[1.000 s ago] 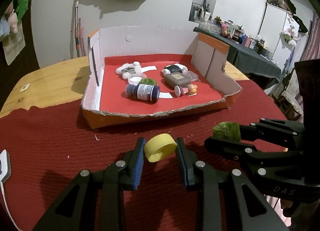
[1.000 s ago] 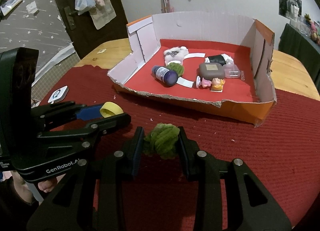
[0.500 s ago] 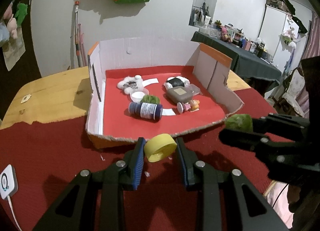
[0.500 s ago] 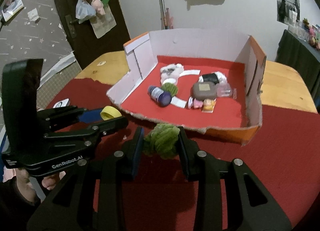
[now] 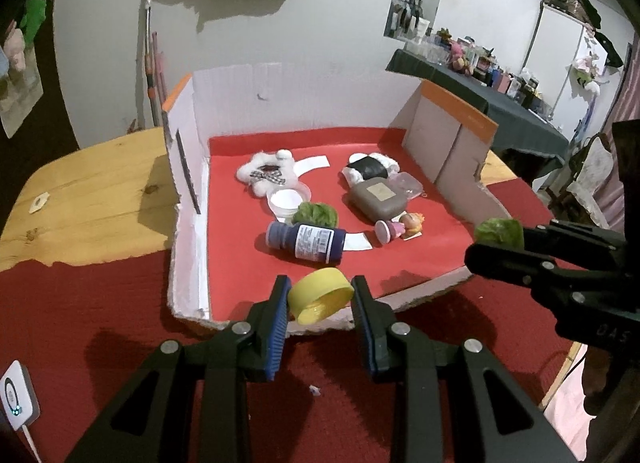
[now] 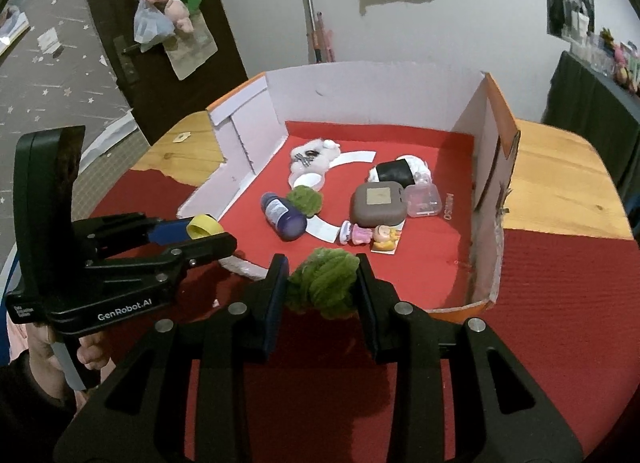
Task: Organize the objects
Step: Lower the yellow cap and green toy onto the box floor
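A low cardboard box (image 5: pixel 188 167) (image 6: pixel 486 119) with a red floor sits on the table. My left gripper (image 5: pixel 321 299) (image 6: pixel 200 227) is shut on a yellow bottle cap (image 5: pixel 320 295) (image 6: pixel 205 225), held over the box's torn front edge. My right gripper (image 6: pixel 323 287) (image 5: pixel 496 237) is shut on a green fuzzy ball (image 6: pixel 323 285) (image 5: pixel 500 231), held above the box's front right part. In the box lie a dark blue bottle (image 5: pixel 306 241) (image 6: pixel 282 215), another green ball (image 5: pixel 316 213) (image 6: pixel 305 199), a brown case (image 5: pixel 378 199) (image 6: pixel 378 203) and a small doll (image 5: pixel 400 225) (image 6: pixel 370 235).
Also inside the box are a white plush (image 5: pixel 266 173), a white lid (image 5: pixel 289 199), a black-and-white plush (image 5: pixel 370 169) and a clear case (image 6: pixel 423 201). Red cloth (image 5: pixel 80 303) covers the near wooden table (image 5: pixel 92 191). A white device (image 5: pixel 14 397) lies at the left.
Both grippers have moved forward toward the box with cap and green ball still held, from above the red cloth to its front edge. The box looks larger and nearer.
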Tool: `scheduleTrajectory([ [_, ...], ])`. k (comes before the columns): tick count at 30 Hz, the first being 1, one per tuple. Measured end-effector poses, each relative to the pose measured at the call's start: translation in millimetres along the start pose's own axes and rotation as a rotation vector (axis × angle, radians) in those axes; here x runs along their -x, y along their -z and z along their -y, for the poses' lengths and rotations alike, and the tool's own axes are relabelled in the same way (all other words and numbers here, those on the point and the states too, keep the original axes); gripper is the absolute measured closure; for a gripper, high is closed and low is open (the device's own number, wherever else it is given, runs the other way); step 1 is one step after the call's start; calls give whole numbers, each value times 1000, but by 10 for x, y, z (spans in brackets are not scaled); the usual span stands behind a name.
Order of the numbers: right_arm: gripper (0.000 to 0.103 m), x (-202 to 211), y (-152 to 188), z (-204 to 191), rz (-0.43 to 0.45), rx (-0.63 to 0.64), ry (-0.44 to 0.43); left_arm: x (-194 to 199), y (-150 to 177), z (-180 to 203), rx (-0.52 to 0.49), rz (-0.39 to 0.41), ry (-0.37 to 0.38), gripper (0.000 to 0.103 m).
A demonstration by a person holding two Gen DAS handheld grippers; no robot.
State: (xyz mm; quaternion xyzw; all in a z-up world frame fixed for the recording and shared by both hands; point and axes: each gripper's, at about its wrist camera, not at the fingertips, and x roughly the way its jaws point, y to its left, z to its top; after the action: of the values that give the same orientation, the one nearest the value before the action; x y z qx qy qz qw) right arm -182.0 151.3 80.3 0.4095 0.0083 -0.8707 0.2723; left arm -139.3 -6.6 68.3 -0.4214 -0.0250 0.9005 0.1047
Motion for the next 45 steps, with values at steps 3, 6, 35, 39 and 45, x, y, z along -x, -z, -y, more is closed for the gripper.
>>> scheduleTrajectory([
  [3,72,-62,-29,38,-15,-2,2,-79,-17,-2,-9,-19,-2,71],
  [6,72,-135,-58,76,-36,-2,9,-144,-42,-15,-19,-38,-2,71],
  [35,72,-534,-107,214,-173,11,31,-478,-169,-18,-74,-115,-7,71],
  [39,72,-555,-107,216,-180,11,29,-528,-188,-7,-77,-124,-4,71],
  [45,72,-594,-113,233,-186,10,30,-575,-210,-17,-73,-127,-2,71],
])
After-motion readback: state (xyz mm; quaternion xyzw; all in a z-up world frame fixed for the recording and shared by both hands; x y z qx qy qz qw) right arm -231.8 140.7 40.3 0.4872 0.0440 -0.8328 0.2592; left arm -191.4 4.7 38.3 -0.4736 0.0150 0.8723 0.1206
